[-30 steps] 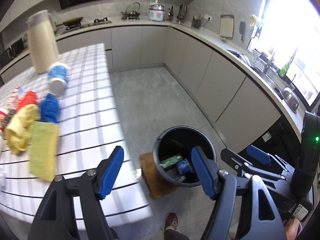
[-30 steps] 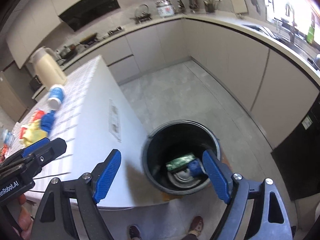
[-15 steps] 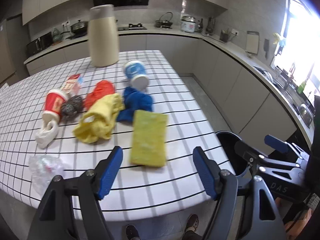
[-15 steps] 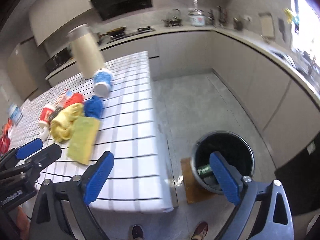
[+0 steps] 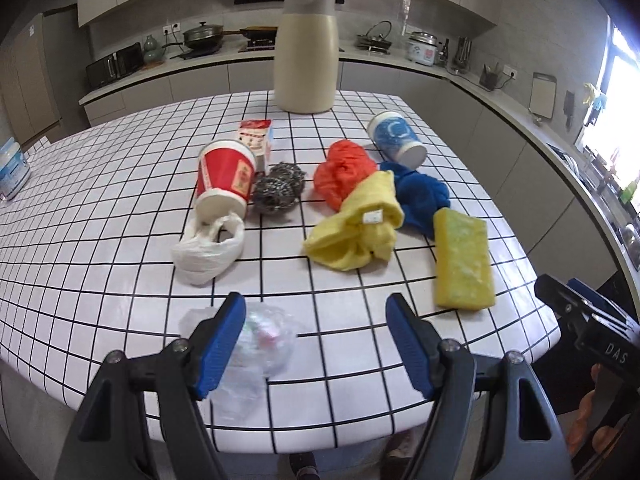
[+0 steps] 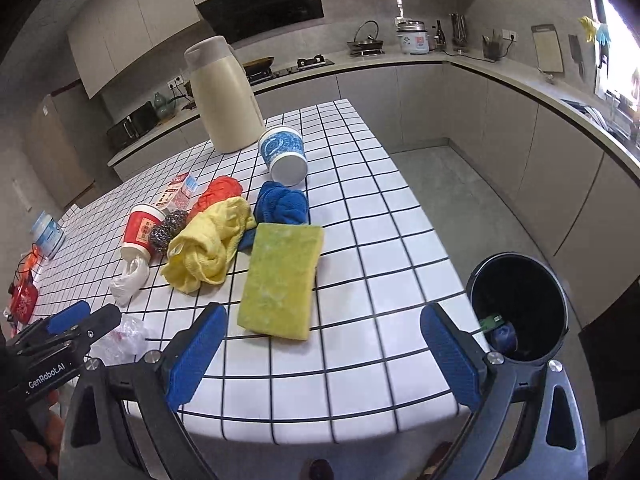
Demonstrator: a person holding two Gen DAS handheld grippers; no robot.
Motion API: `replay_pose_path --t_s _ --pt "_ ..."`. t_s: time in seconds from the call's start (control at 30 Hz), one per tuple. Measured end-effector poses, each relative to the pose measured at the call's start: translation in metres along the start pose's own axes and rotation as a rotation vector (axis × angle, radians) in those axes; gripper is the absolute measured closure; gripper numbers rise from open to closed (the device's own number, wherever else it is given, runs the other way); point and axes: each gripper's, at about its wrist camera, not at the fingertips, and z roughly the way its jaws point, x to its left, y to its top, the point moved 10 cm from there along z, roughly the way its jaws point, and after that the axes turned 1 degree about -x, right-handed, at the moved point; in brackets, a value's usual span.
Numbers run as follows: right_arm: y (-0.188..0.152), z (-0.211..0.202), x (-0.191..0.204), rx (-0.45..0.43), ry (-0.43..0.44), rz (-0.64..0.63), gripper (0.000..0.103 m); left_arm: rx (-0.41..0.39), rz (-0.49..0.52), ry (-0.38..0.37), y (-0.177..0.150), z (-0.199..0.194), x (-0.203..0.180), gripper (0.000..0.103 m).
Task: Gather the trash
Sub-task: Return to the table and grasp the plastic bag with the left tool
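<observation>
My left gripper [image 5: 316, 316] is open and empty above the near edge of the white tiled table [image 5: 100, 240]. A crumpled clear plastic bag [image 5: 260, 340] lies just by its left finger. A white plastic bag [image 5: 208, 248], a red paper cup [image 5: 226, 178] on its side and a blue paper cup [image 5: 396, 138] on its side lie further back. My right gripper [image 6: 324, 344] is open and empty near the table's right corner. The black trash bin [image 6: 520, 308] stands on the floor to the right, with a green packet and a blue item inside.
A yellow sponge [image 5: 464, 260], yellow cloth [image 5: 356, 228], blue cloth [image 5: 420, 196], orange cloth [image 5: 344, 172], steel scourer [image 5: 278, 192] and small carton [image 5: 256, 136] lie on the table. A tall beige jug [image 5: 306, 52] stands at the back. Kitchen counters run around the room.
Both grippers have swung from over the trash bin back to the table. They stay open and empty. The left one now faces the clear plastic bag.
</observation>
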Motion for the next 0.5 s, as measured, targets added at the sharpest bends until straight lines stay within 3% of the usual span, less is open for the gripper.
replay_pose_path --t_s 0.33,0.5 --pt "0.01 0.011 0.014 0.003 -0.002 -0.048 0.004 -0.011 -0.057 0.019 0.008 0.005 0.014 0.029" --pt "0.01 0.025 0.016 0.032 0.042 -0.055 0.004 -0.021 -0.096 0.077 0.005 0.003 0.026 0.029"
